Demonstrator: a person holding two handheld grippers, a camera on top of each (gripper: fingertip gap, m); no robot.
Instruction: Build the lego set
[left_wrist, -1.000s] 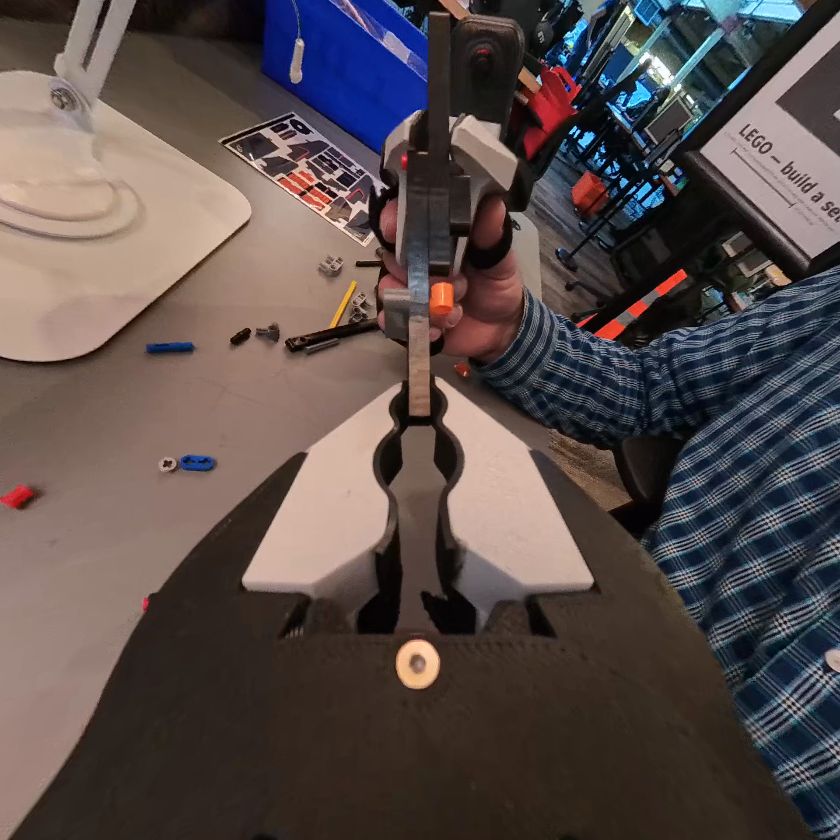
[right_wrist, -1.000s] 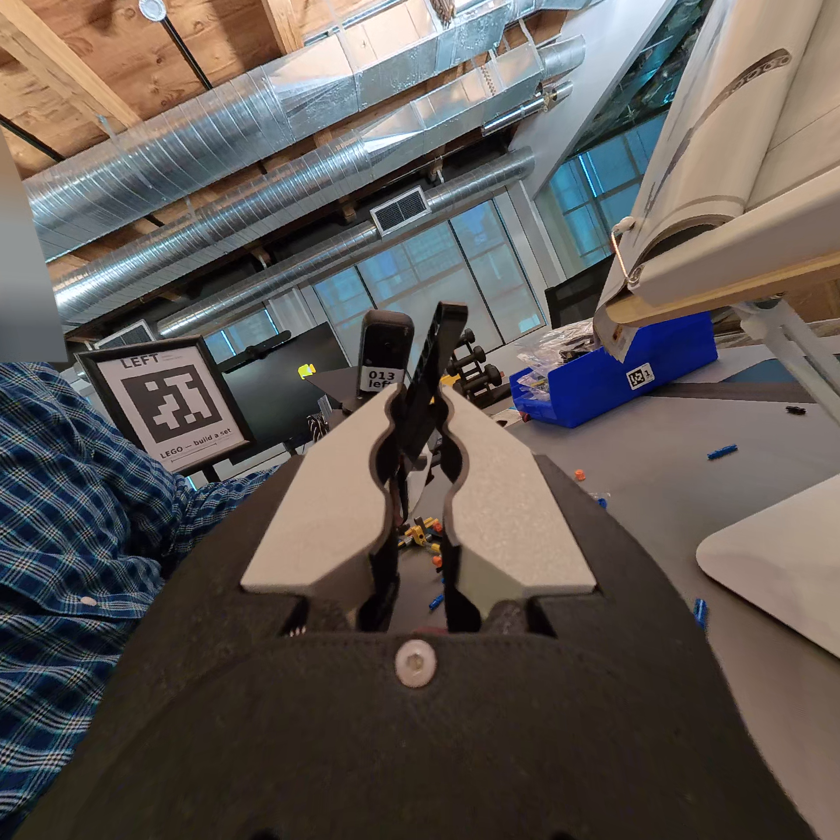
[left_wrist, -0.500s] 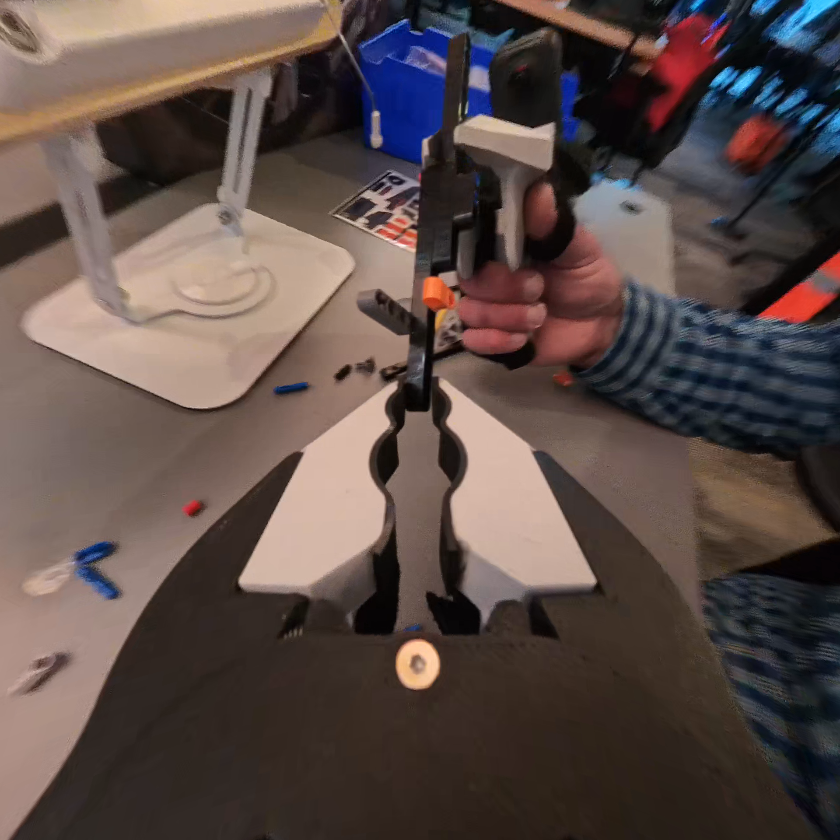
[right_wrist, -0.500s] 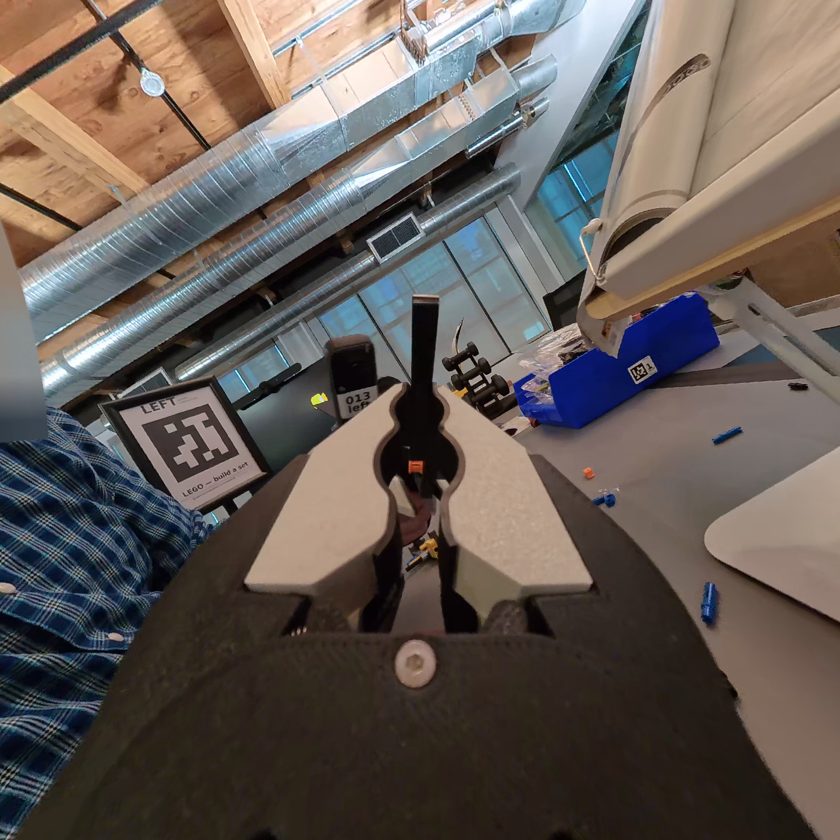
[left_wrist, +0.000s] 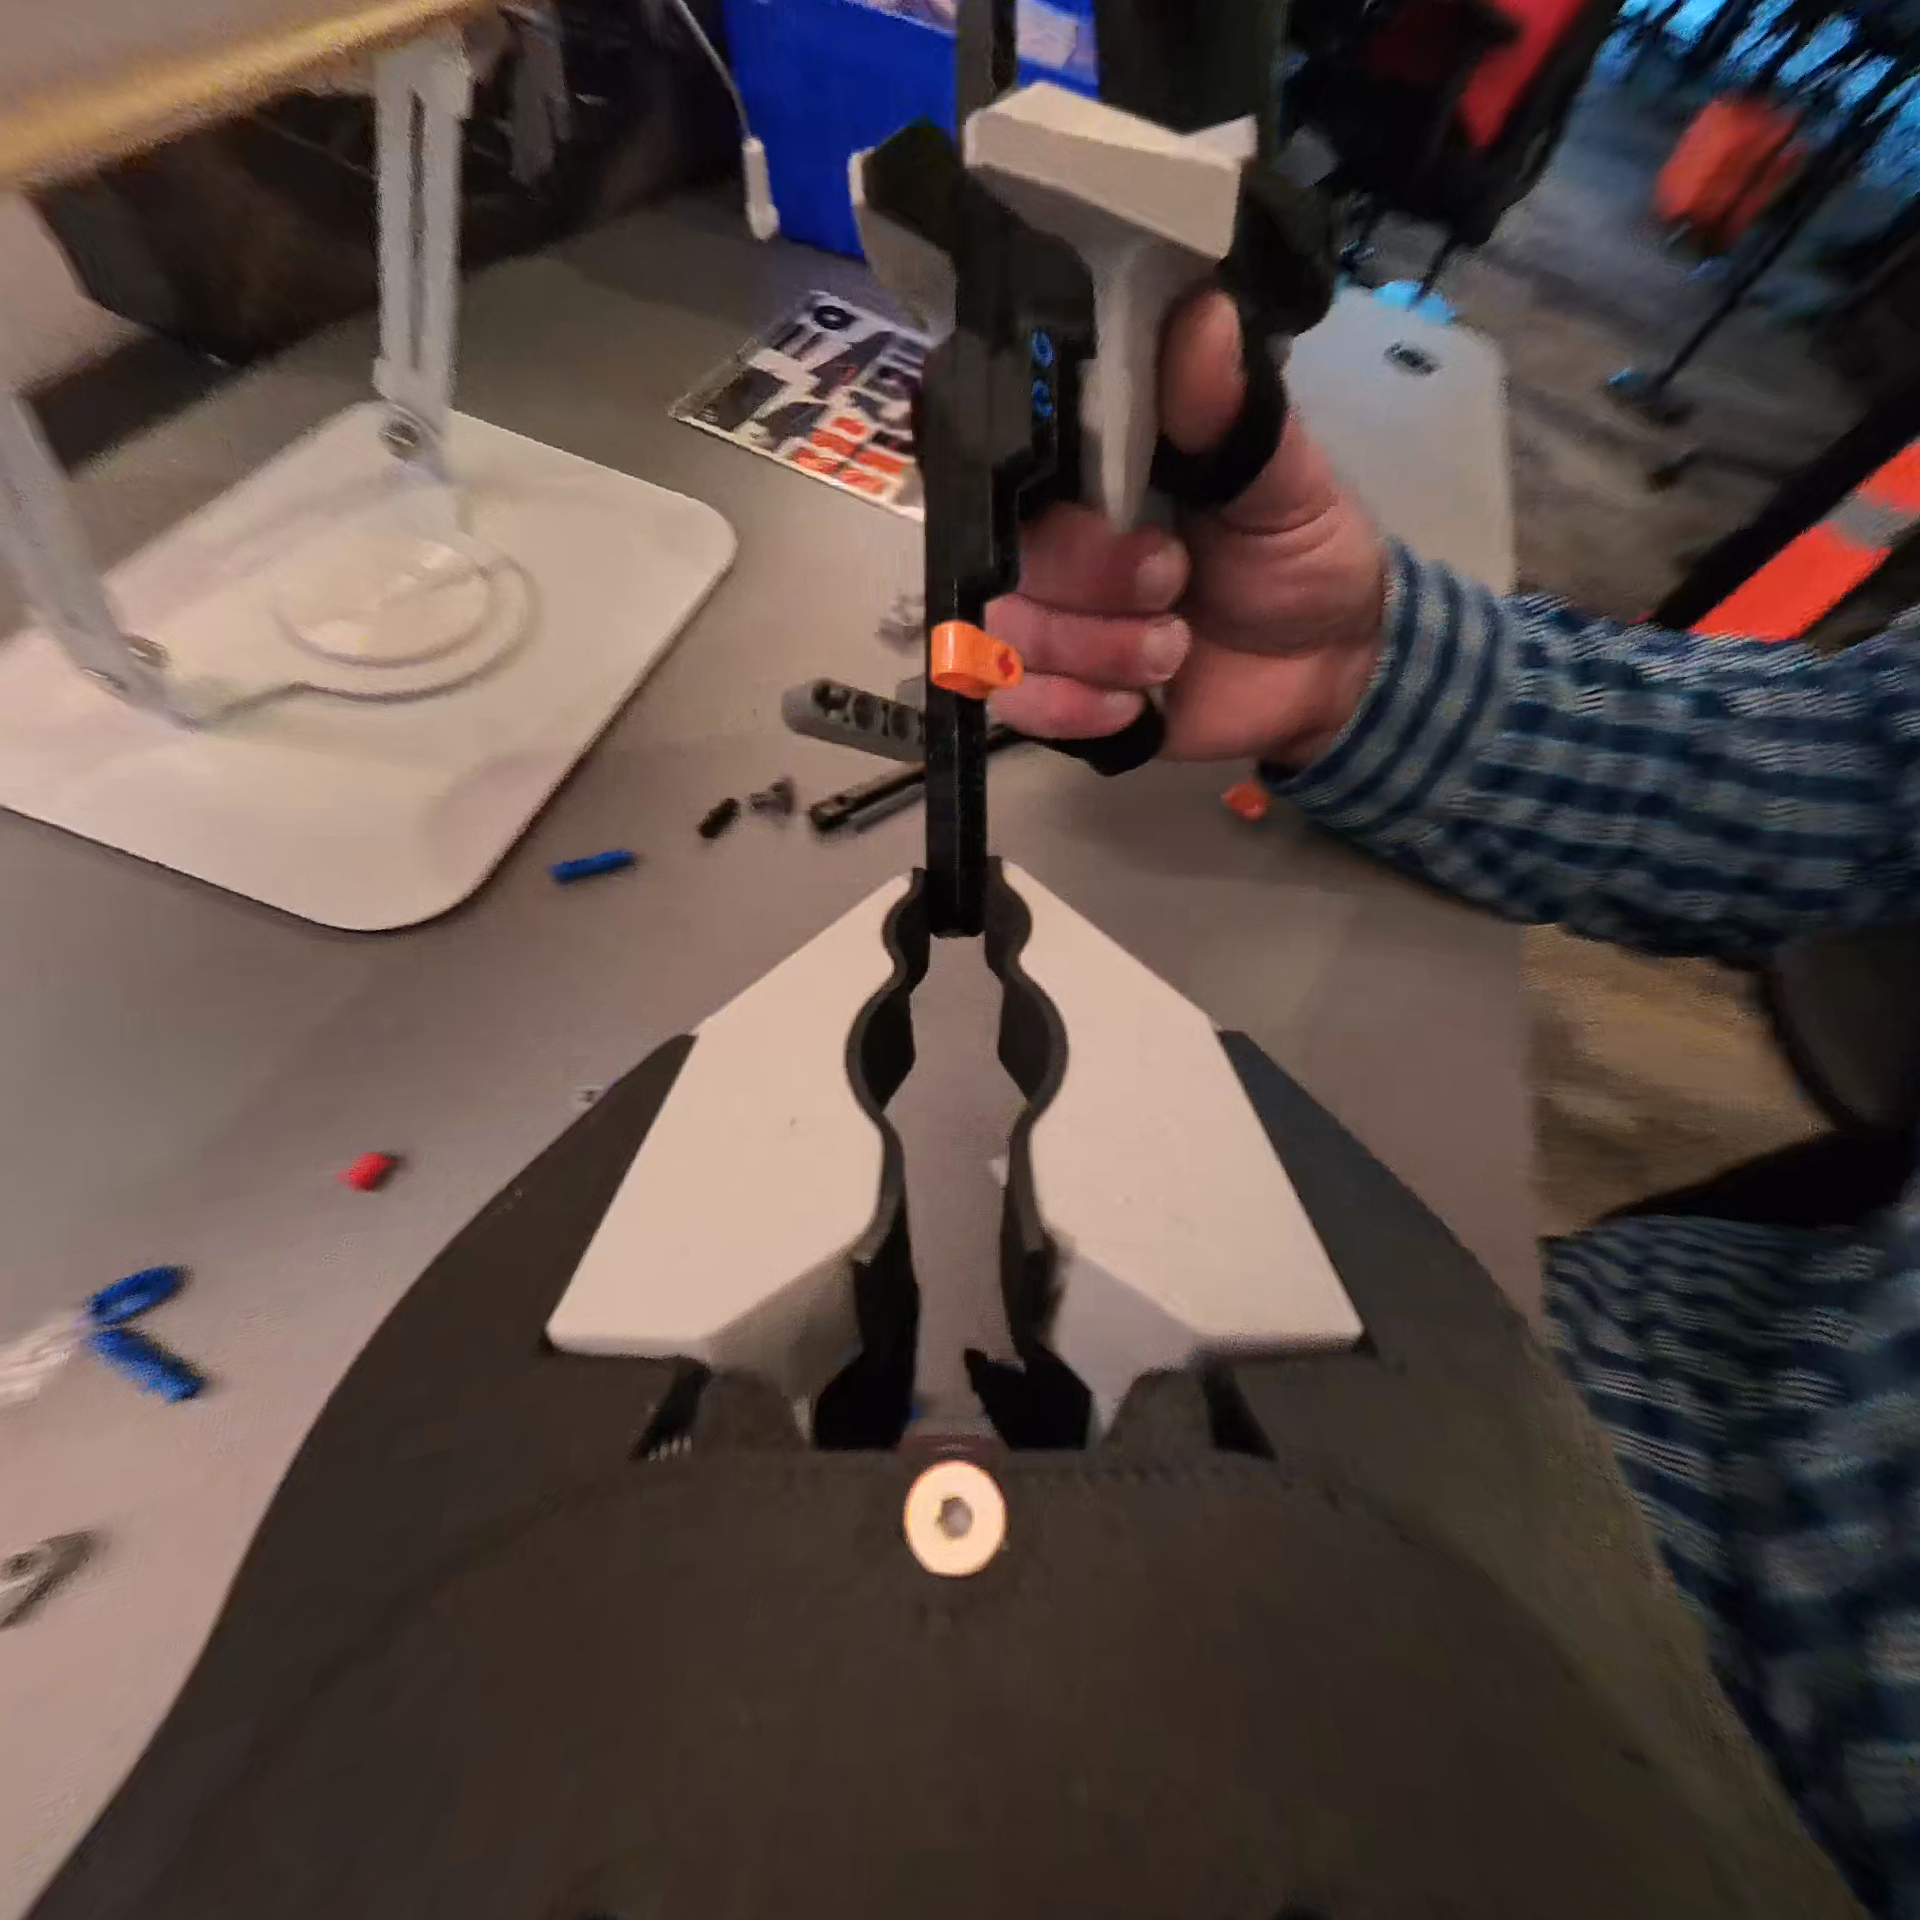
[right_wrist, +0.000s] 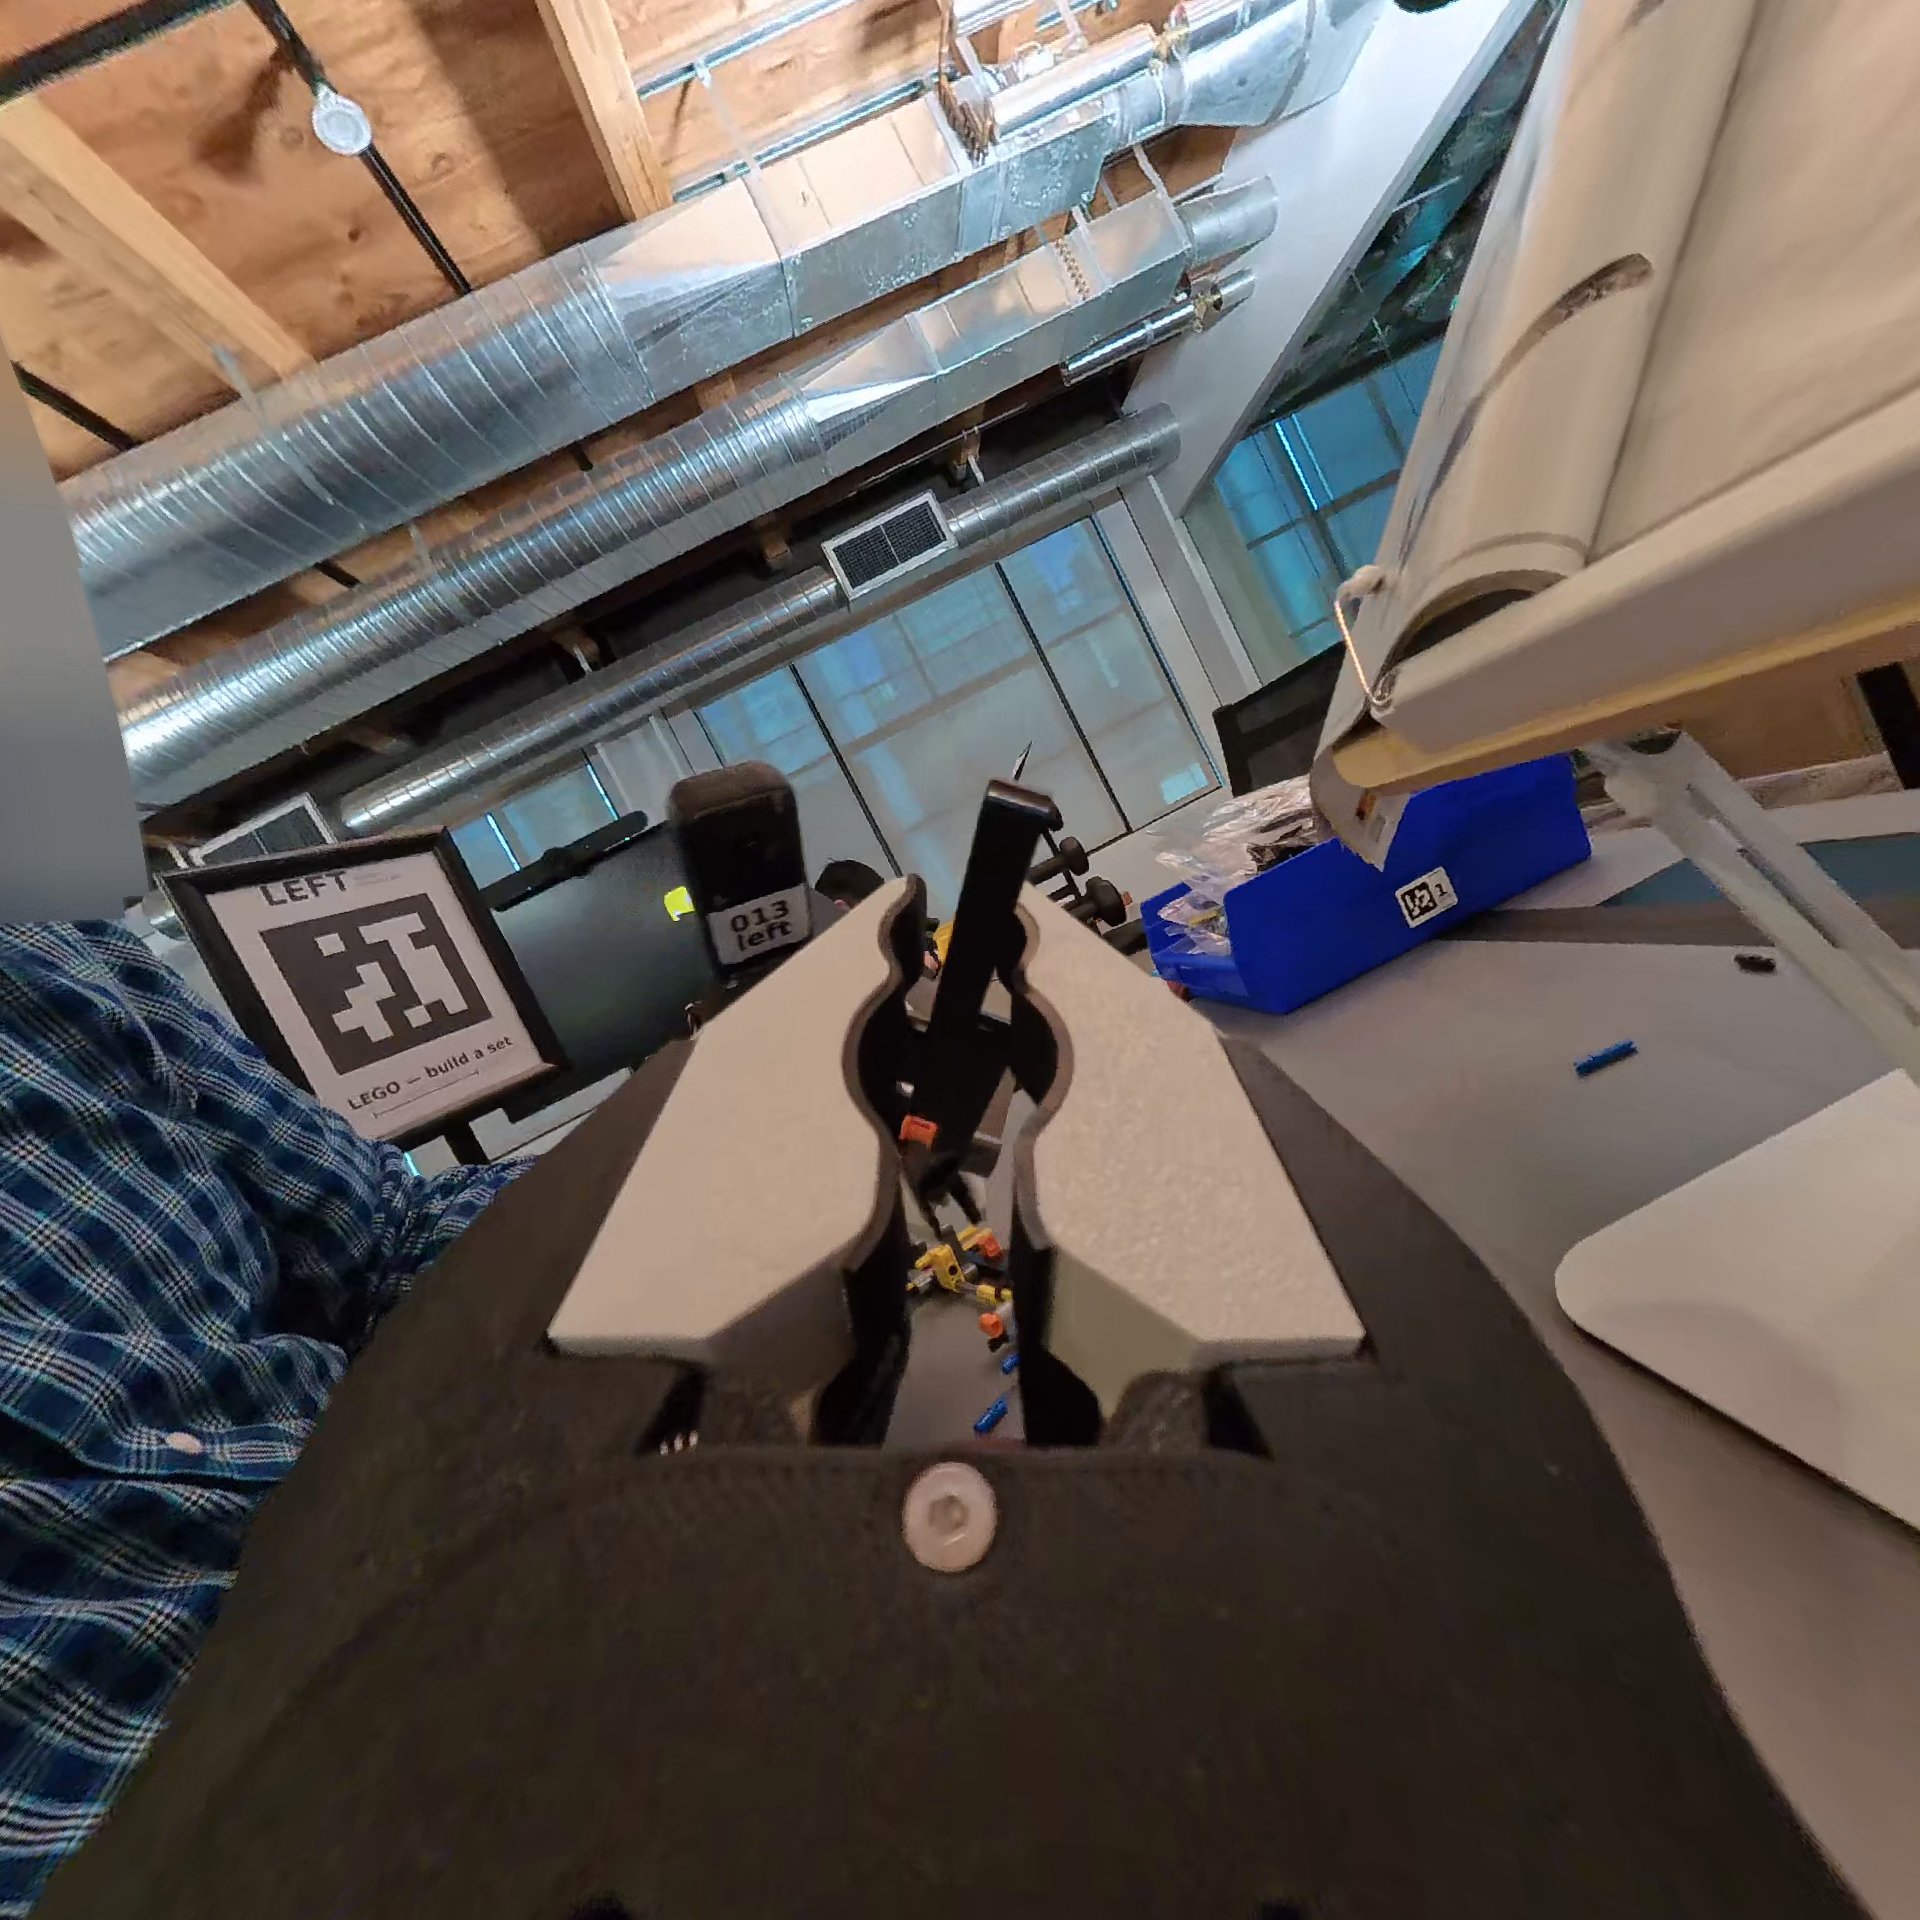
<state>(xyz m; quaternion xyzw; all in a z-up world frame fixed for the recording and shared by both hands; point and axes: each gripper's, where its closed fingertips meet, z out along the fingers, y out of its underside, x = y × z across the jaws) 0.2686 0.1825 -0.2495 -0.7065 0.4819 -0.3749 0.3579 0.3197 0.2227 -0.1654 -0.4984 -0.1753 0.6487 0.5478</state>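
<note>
A long black lego beam assembly (left_wrist: 961, 582) stands upright in the air between both grippers. It carries an orange piece (left_wrist: 971, 665), and a grey beam (left_wrist: 852, 717) sticks out to its left. My left gripper (left_wrist: 956, 904) is shut on the beam's lower end. My right gripper (left_wrist: 1003, 312), held by a hand, is shut on the upper part. In the right wrist view the black beam (right_wrist: 992, 894) leans right between the right gripper's tips (right_wrist: 961, 920), with the orange piece (right_wrist: 916, 1127) lower in the gap.
On the grey table lie a white stand base (left_wrist: 364, 644), a sticker sheet (left_wrist: 821, 405), a blue bin (left_wrist: 831, 104), a blue pin (left_wrist: 590, 864), a red piece (left_wrist: 366, 1171), blue pieces (left_wrist: 135, 1330) and a black axle (left_wrist: 873, 805). A framed sign (right_wrist: 364, 997) stands at the left. The grippers' ends are close to 11 centimeters from one another. My left gripper's tips are some 15 centimeters from the black axle (left_wrist: 873, 805).
Both views have swung. The right gripper now shows nearer and higher in the left view. In the right view the beam leans right where it stood upright half a second ago.
</note>
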